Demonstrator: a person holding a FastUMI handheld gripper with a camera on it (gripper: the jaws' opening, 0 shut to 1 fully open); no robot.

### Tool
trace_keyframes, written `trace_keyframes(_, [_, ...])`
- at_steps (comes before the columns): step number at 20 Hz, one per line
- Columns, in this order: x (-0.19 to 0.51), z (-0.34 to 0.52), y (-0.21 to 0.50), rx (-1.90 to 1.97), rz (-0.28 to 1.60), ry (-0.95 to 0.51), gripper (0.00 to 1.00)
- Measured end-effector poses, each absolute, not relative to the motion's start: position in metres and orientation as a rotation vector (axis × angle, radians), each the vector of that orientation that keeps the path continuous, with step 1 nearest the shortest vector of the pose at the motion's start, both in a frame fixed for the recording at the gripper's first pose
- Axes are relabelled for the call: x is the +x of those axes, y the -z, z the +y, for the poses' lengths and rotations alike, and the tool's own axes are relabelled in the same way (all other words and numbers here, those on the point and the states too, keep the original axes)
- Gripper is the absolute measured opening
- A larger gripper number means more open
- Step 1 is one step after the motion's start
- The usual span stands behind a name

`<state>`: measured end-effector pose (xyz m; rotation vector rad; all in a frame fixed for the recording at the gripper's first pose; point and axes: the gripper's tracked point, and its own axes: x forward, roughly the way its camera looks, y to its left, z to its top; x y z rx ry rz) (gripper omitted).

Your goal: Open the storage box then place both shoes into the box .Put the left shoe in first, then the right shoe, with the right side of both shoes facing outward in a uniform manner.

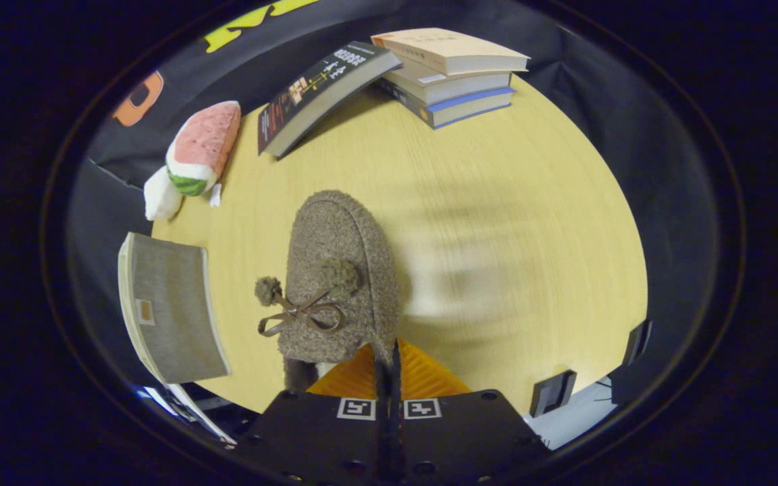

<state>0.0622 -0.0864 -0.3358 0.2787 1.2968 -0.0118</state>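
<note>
1. A grey fabric storage box with a small label patch lies at the near left edge of the wooden table, to the left of the gripper's fingers. From this angle only a closed grey face and a pale rim show; whether anything is inside cannot be told.
2. The gripper has its two fingers brought almost together, with just a thin dark slit between them. They close on the heel edge of a brown fuzzy shoe, which hangs just ahead of the fingers above the tabletop.
3. The shoe's long axis runs straight away from the fingers, its rounded toe pointing toward the far side of the table. Its top faces the camera, showing a thin ribbon bow and two small pompoms near the opening.
4. Whether this is the left or the right shoe cannot be told.
5. Beyond the box, at the far left edge of the table, lies a watermelon-slice plush toy, well apart from the shoe.
6. Further along the far edge, a dark-covered book leans with one end on a stack of three books.
7. The stretch of table to the right of the shoe looks blurred, with a soft shadow across it. Nothing stands between the shoe and the box.
</note>
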Motion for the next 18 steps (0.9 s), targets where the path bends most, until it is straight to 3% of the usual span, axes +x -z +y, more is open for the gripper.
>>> trace_keyframes(10, [0.062, 0.051, 0.217, 0.181, 1.157, -0.09, 0.0])
trace_keyframes(18, [0.056, 0.209, 0.214, 0.151, 1.238, -0.21, 0.01])
